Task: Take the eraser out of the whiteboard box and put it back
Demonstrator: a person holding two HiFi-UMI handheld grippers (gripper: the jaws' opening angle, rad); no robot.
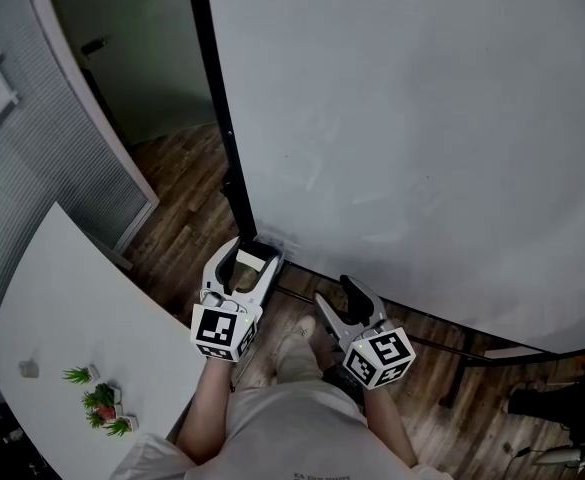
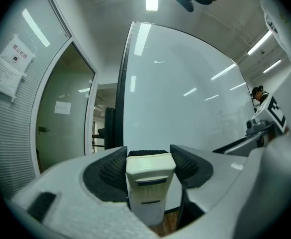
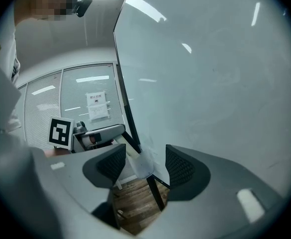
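A white block eraser (image 1: 253, 258) (image 2: 150, 178) sits between the jaws of my left gripper (image 1: 250, 266) (image 2: 149, 161), which is shut on it with a pad on either side. That gripper points level at the lower left corner of the big whiteboard (image 1: 422, 138) (image 2: 185, 93). In the right gripper view a small translucent box (image 3: 141, 164) shows at the board's black frame, with the left gripper's tip (image 3: 98, 136) right beside it. My right gripper (image 1: 338, 296) (image 3: 145, 166) hangs open with nothing between its fingers, just right of the left one.
The whiteboard's black post (image 1: 219, 118) runs down to the wooden floor (image 1: 182, 228). A white table (image 1: 72, 308) with small potted plants (image 1: 102, 403) stands at the left, below a glass wall with blinds (image 1: 42, 158). Dark objects (image 1: 557, 398) lie on the floor at far right.
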